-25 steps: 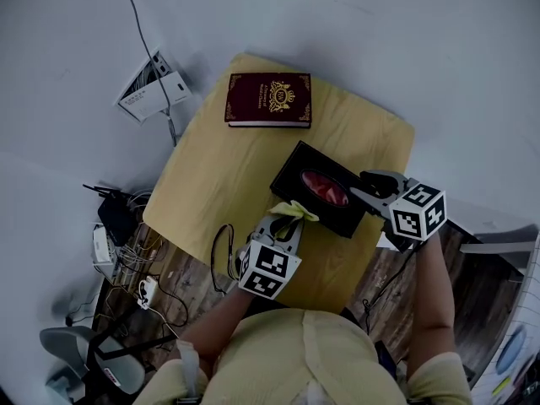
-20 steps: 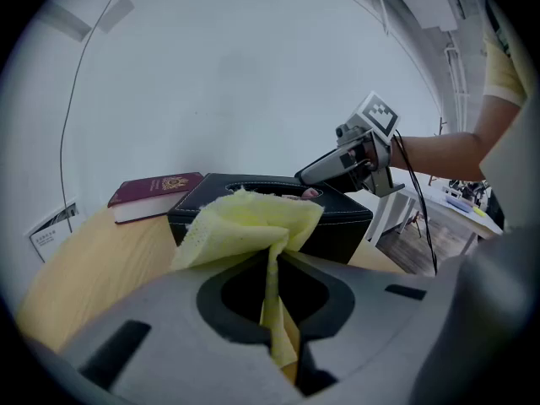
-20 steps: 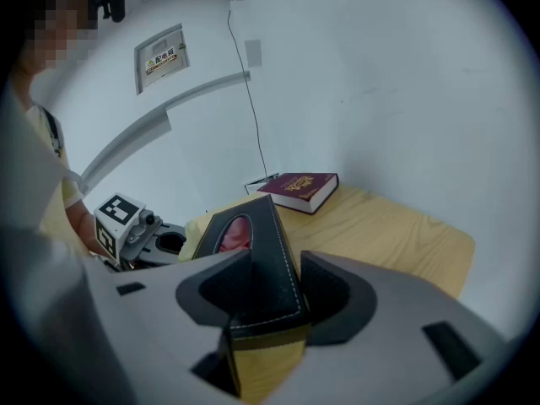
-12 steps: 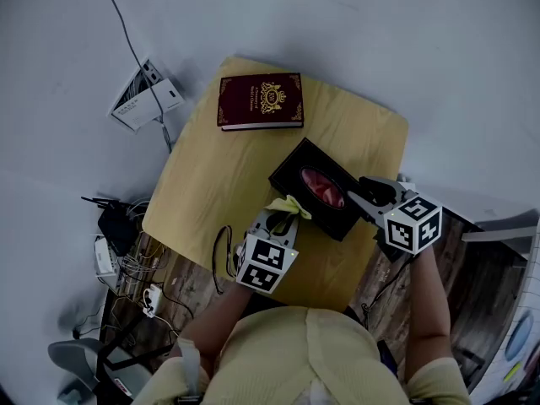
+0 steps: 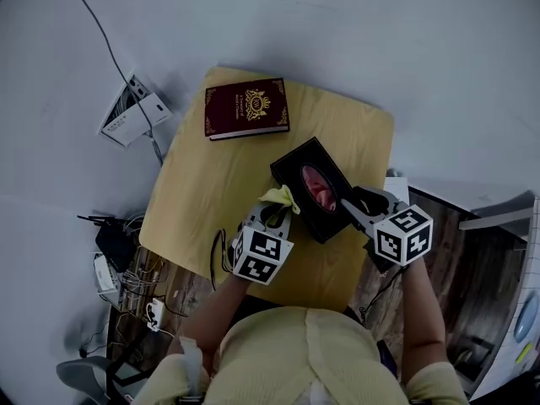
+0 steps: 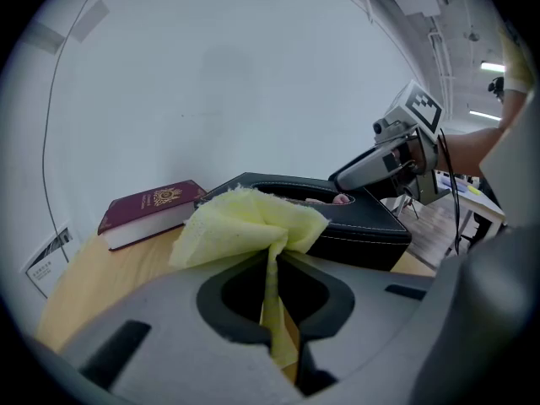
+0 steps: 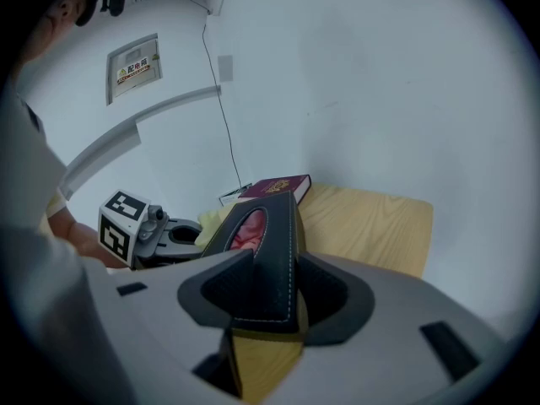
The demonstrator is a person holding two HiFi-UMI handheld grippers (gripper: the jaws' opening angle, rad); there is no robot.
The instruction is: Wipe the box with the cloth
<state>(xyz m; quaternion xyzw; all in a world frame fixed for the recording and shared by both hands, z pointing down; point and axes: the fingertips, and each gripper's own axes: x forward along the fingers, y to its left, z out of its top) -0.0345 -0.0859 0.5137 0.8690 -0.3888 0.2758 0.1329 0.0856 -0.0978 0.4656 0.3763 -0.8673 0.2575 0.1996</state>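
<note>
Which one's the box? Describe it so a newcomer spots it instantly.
On the yellow wooden table, look toward the near right. The black box lies there, with an oval top opening showing pink inside, unlike the flat maroon book farther back.

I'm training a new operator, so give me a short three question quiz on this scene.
1. True or false: the left tool grips the yellow cloth.
2. The book on the table is: A maroon, B green, C blue.
3. Fill in: the black box's top opening shows something ____.
Key: 1 true; 2 A; 3 red.
</note>
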